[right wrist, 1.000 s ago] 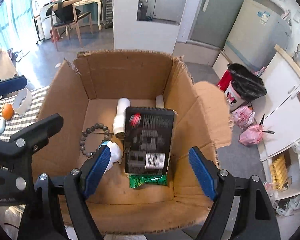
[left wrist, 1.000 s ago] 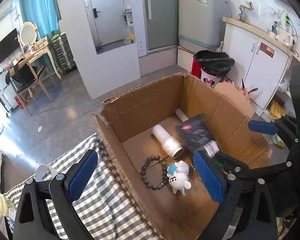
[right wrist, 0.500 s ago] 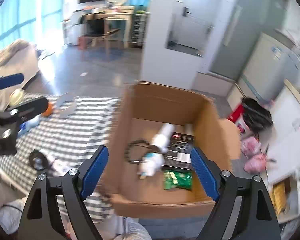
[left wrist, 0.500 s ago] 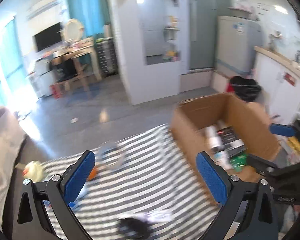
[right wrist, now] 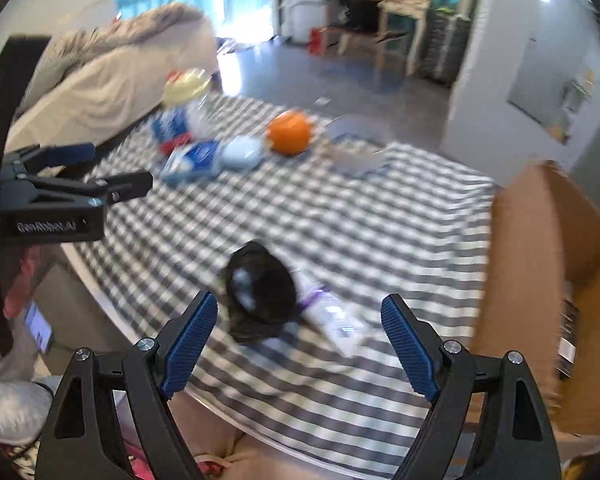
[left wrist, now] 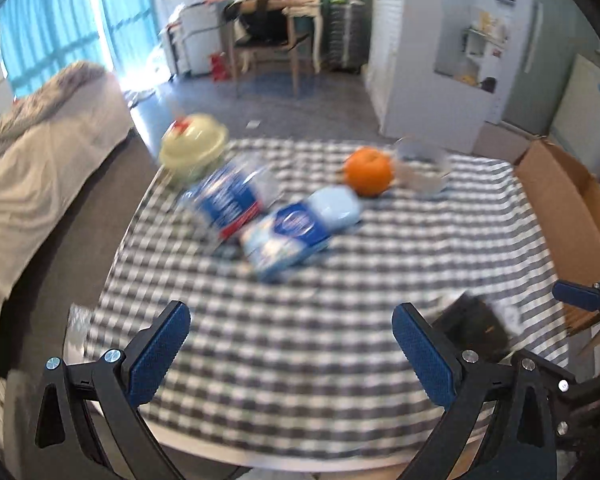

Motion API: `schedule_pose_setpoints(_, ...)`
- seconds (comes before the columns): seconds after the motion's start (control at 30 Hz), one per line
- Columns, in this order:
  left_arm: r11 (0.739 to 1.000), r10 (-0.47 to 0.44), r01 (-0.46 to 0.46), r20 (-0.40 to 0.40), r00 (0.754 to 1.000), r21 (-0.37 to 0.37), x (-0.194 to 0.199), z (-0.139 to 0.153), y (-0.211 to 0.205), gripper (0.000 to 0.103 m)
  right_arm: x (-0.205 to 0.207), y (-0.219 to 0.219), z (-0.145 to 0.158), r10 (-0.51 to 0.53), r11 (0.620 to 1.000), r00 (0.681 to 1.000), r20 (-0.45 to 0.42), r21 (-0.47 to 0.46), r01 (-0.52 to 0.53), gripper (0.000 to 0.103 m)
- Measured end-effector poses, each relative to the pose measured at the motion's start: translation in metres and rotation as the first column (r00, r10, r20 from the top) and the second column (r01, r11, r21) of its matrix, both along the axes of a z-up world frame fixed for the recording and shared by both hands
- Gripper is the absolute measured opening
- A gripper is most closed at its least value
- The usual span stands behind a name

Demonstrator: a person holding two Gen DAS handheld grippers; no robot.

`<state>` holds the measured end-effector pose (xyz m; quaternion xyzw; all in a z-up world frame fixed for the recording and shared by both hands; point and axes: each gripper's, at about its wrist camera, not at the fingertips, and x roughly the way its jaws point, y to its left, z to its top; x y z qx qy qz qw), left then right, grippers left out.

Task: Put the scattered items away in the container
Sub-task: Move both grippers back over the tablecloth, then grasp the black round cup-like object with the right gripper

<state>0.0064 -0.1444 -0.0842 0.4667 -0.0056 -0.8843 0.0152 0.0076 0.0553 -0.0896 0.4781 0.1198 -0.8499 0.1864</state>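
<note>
Both frames are blurred. The left tongs [left wrist: 290, 354] hang released and empty over the checked worktop [left wrist: 340, 280], and the right tongs [right wrist: 298, 342] are likewise spread wide with nothing between the pads. Near the right tongs lie a black pouch [right wrist: 260, 288] and a white tube [right wrist: 334, 320], touching. Farther off sit an orange [left wrist: 367, 171], a pale blue case [left wrist: 334, 210], blue packets [left wrist: 284, 240], a cream jar [left wrist: 192, 148] and a tape roll [left wrist: 420, 170]. The box [right wrist: 540, 272] stands at the worktop's right edge.
</note>
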Motion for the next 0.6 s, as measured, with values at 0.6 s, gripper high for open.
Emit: schedule_pose_setpoints(0.6,0.999,0.004,-0.008,0.091,0.996,0.042,-0.018,-0.047,-0.021,0.103,-0.037,-0.042,-0.059,0.015,0.991,0.996,0.085,0.128,-0.026,0.083)
